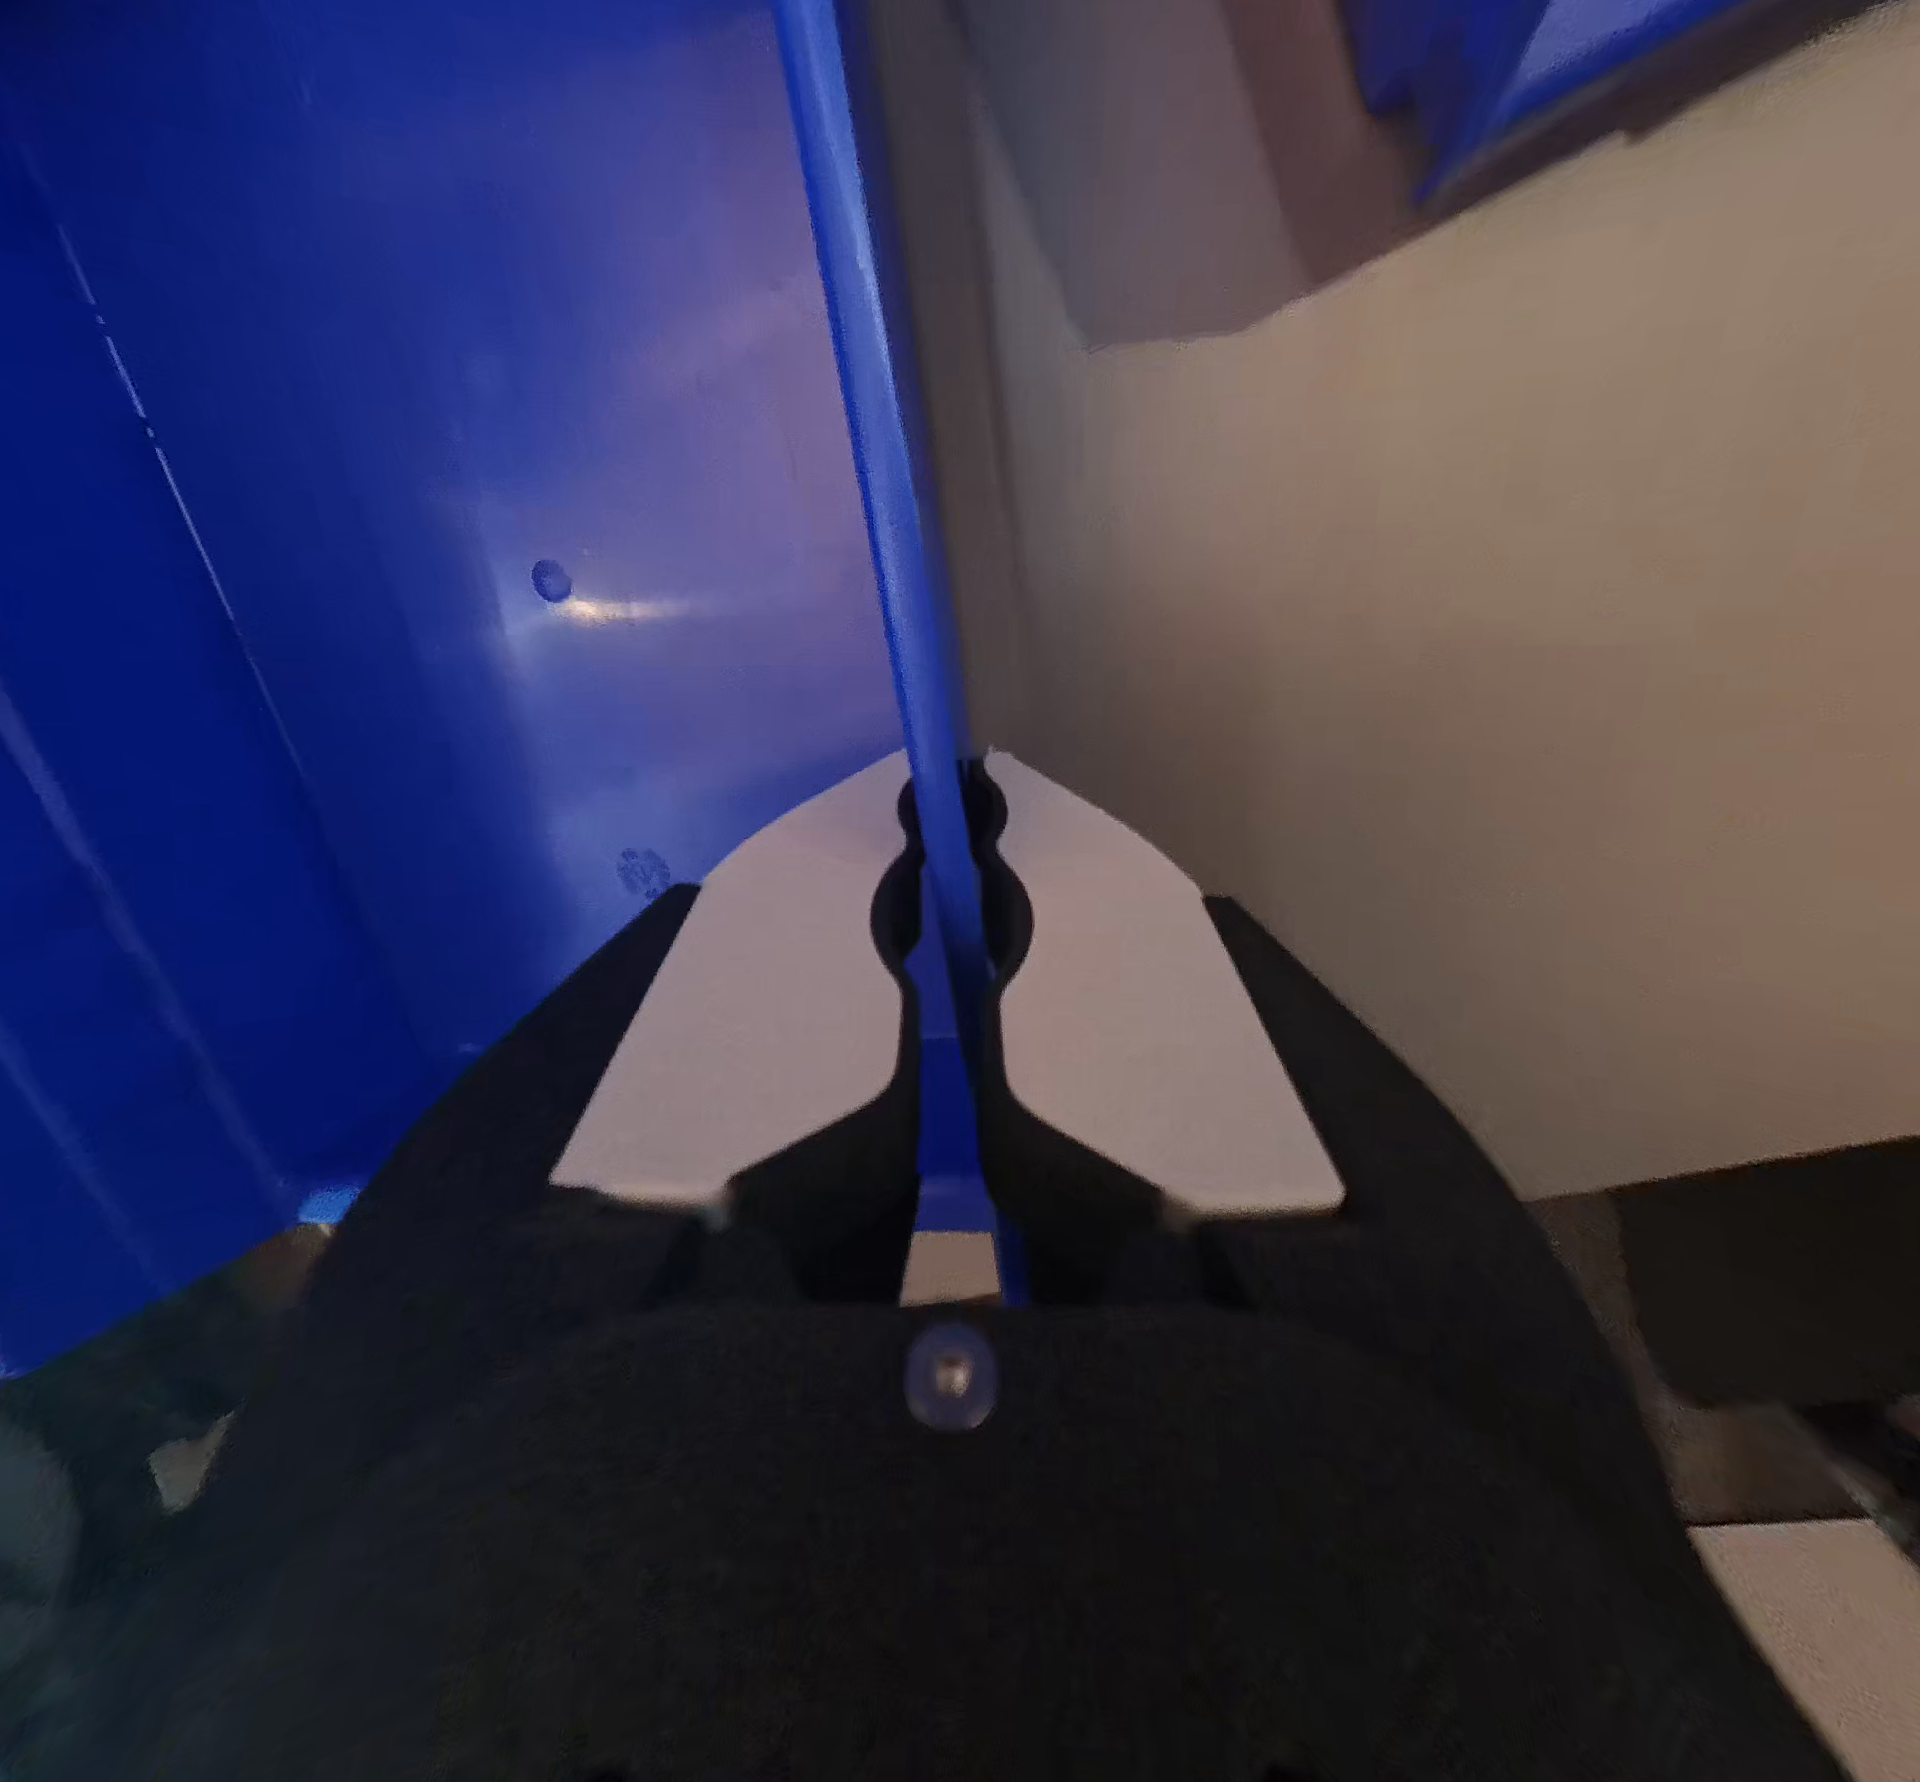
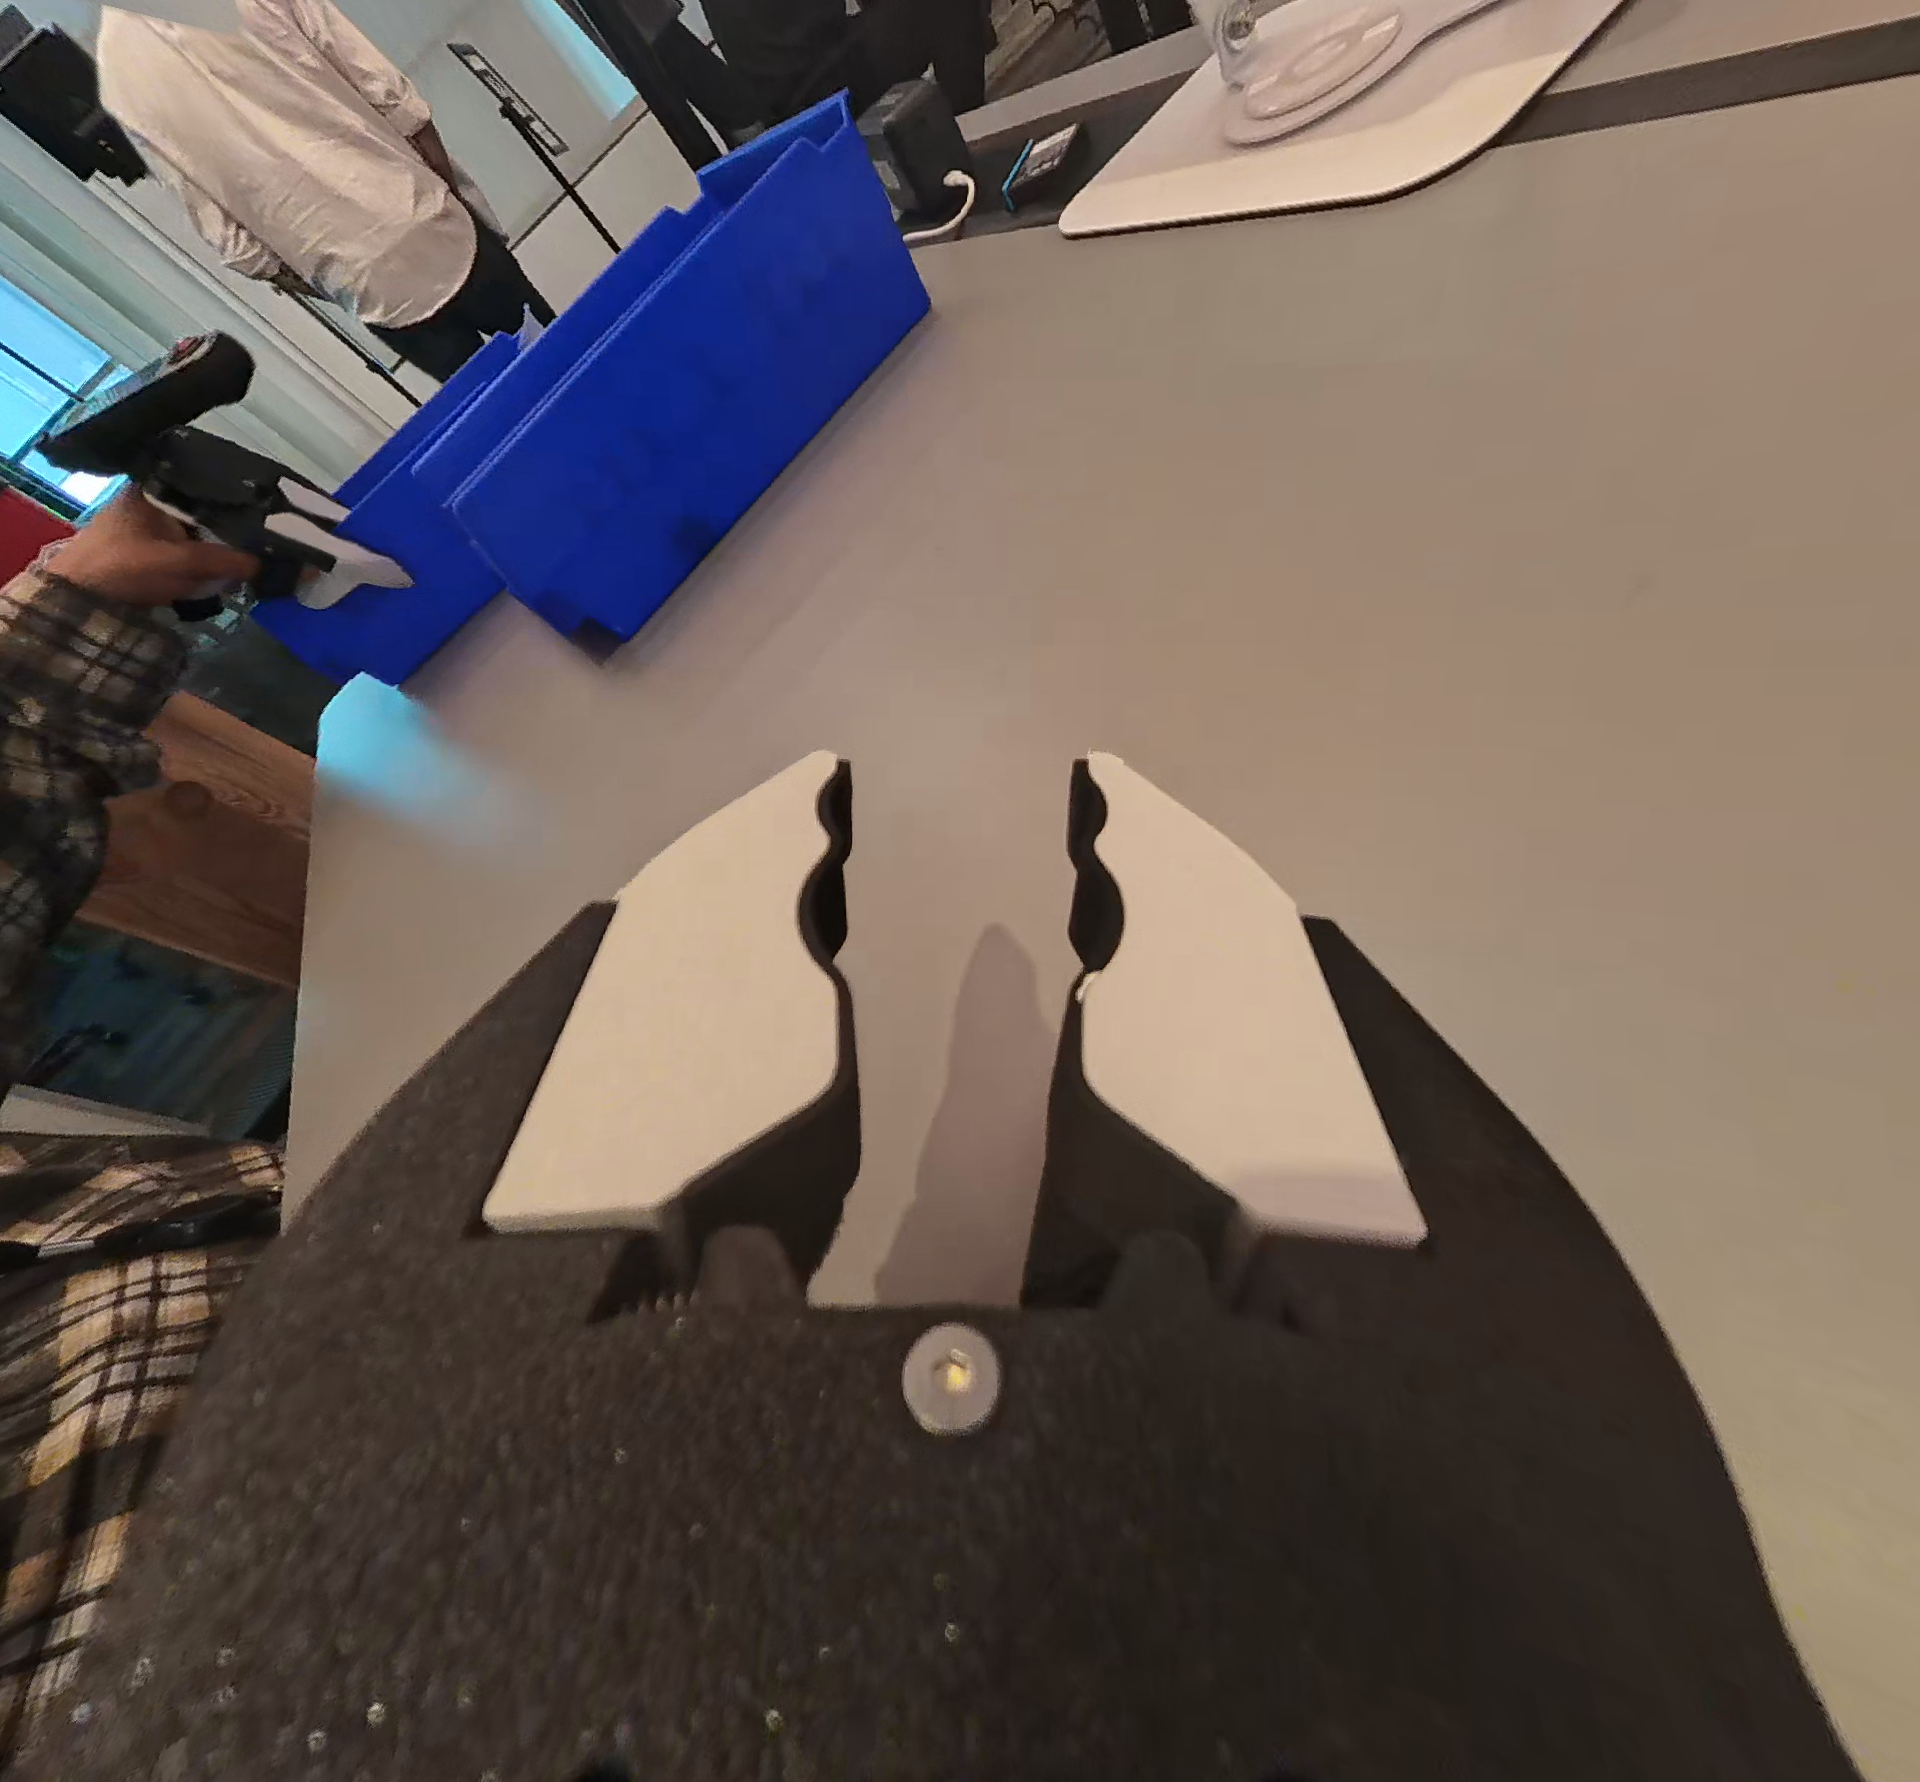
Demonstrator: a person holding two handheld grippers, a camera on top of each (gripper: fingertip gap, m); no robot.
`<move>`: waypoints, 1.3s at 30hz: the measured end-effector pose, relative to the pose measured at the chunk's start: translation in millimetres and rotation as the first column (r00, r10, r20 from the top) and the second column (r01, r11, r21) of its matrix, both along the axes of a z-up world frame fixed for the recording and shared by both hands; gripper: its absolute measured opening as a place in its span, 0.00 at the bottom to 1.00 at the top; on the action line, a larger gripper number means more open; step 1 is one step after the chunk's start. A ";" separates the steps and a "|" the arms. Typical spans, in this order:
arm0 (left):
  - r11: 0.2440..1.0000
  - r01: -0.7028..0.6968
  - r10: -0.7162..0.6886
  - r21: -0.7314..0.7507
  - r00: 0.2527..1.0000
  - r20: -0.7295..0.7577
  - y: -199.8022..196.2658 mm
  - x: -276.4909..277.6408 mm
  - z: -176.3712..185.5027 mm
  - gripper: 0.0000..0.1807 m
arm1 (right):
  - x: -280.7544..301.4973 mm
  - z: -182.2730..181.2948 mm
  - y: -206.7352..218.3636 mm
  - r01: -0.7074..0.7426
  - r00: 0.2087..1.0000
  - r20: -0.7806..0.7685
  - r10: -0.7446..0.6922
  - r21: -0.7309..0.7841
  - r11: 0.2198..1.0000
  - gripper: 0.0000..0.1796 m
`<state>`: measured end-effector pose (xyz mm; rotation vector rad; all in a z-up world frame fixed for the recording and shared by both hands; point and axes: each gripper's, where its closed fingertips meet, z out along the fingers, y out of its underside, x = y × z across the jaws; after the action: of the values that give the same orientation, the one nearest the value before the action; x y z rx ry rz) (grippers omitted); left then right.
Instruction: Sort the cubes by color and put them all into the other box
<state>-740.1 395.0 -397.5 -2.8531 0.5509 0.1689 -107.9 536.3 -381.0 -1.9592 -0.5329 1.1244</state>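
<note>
My left gripper (image 1: 951,797) is shut on the thin side wall (image 1: 883,485) of a blue box, whose inside (image 1: 364,485) fills the left of the left wrist view and looks empty where it shows. In the right wrist view that left gripper (image 2: 374,579) clamps the near box (image 2: 395,589) at the table's left edge. A second blue box (image 2: 686,444) stands beside it; its corner also shows in the left wrist view (image 1: 1621,18). My right gripper (image 2: 961,776) is open and empty above the grey table (image 2: 1351,589). No cubes are in view.
A white stand with a flat base (image 2: 1403,70) sits at the table's far right. A black device with a white cable (image 2: 925,153) lies behind the boxes. People stand and sit beyond the table. A wooden surface (image 2: 208,849) lies below the table's left edge.
</note>
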 end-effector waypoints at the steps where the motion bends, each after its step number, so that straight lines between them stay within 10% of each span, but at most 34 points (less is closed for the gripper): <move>1: 1.000 0.018 -0.018 -0.008 1.000 0.000 -4.3 -1.7 0.0 0.03 | 0.1 0.0 -0.1 0.000 1.000 0.000 0.000 0.001 1.000 0.22; 17: 0.867 0.421 -0.445 -0.265 0.895 -0.035 -144.7 -61.6 4.3 0.03 | -15.0 3.4 -7.1 -0.047 0.999 -0.002 0.048 0.055 0.997 0.21; 39: 0.354 0.867 -0.931 -0.351 0.364 -0.041 -220.7 87.4 6.4 0.03 | -42.3 49.8 -62.3 -0.132 0.989 0.077 0.123 0.128 0.983 0.20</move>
<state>-652.7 174.3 -391.1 -2.2345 2.2778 0.2309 -150.3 474.0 -331.2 -1.8745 -0.7610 1.0740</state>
